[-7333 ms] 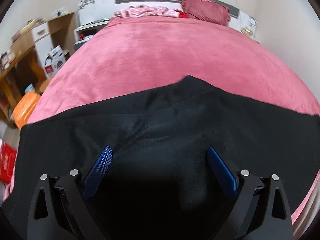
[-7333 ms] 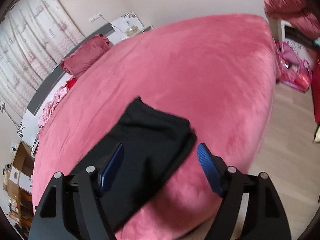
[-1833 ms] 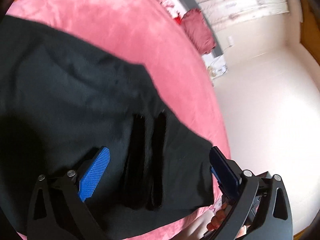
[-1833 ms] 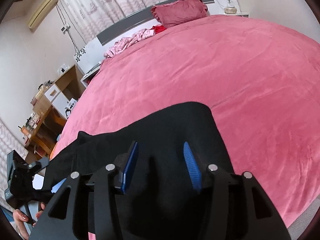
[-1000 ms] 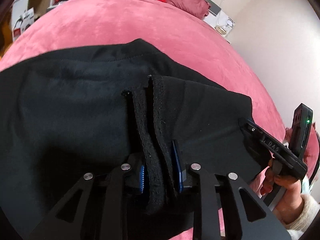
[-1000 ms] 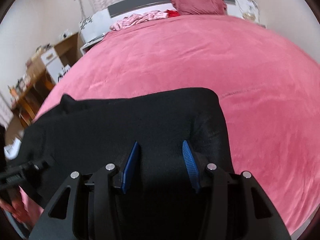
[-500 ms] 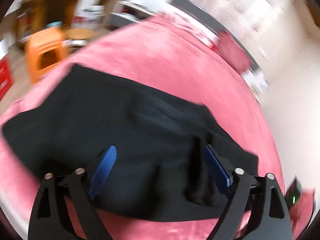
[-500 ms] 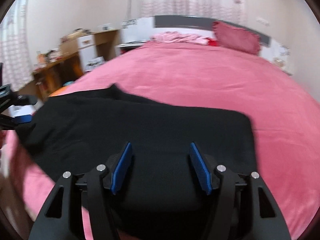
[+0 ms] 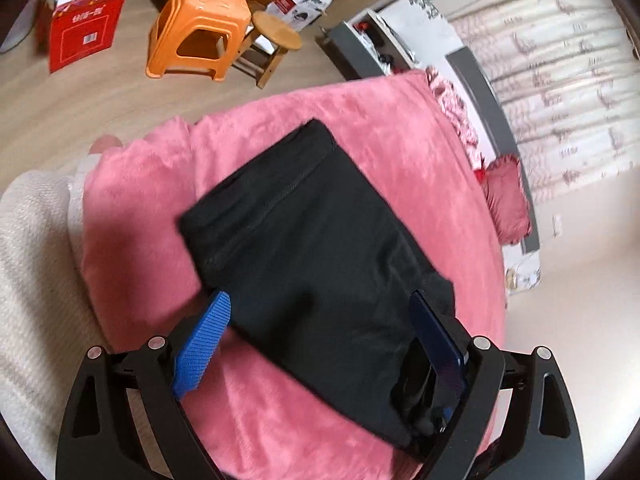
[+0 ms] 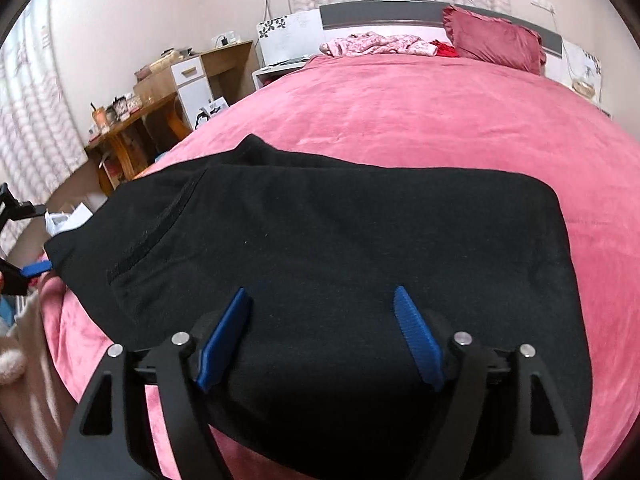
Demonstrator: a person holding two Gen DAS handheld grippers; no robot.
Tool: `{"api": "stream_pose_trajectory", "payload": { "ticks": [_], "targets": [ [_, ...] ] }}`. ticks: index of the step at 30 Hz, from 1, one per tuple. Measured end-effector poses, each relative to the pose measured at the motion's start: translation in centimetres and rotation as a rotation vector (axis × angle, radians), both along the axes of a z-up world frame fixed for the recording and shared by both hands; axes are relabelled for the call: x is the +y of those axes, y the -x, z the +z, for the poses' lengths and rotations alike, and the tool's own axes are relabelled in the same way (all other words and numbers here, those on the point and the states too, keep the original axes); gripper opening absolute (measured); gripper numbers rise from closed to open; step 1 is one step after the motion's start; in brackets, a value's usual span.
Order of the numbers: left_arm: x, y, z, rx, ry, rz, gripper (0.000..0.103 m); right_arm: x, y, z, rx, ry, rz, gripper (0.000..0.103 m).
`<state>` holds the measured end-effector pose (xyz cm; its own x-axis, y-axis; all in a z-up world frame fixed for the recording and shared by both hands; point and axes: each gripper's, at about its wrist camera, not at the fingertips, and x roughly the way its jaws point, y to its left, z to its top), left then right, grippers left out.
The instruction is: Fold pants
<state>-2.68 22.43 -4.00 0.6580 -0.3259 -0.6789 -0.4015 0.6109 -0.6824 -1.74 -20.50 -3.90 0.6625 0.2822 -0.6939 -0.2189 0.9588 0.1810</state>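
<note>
With both grippers spread wide and empty, left gripper (image 9: 320, 328) and right gripper (image 10: 322, 312) hover over the pants (image 10: 340, 240), folded on the bed's (image 10: 420, 120) near edge; soft, limp cloth, best pinched at the corners.

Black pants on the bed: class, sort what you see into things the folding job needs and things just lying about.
Job:
black pants
pink bed cover
left hand-held gripper
right hand-held gripper

Lying about:
orange stool
red box
red pillow

Folded black pants (image 9: 316, 248) on pink bed (image 9: 400, 136), open left gripper (image 9: 320, 340) above, orange stool (image 9: 200, 32) beyond
</note>
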Motion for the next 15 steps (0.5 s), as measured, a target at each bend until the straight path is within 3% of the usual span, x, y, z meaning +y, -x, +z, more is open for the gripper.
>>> {"api": "stream_pose_trajectory", "payload": {
  "ticks": [3, 9, 15],
  "targets": [
    [0.4, 0.8, 0.2, 0.01, 0.008, 0.009, 0.09, -0.5, -0.1, 0.0, 0.002, -0.021, -0.001, 0.076],
    [0.6, 0.2, -2.5, 0.04, 0.124, -0.017, 0.09, -1.0, -0.3, 0.1, 0.011, -0.071, -0.014, 0.076],
    [0.8, -0.9, -3.4, 0.047, 0.147, -0.035, 0.09, -0.8, -0.3, 0.2, 0.011, -0.082, -0.016, 0.076]
  ]
}}
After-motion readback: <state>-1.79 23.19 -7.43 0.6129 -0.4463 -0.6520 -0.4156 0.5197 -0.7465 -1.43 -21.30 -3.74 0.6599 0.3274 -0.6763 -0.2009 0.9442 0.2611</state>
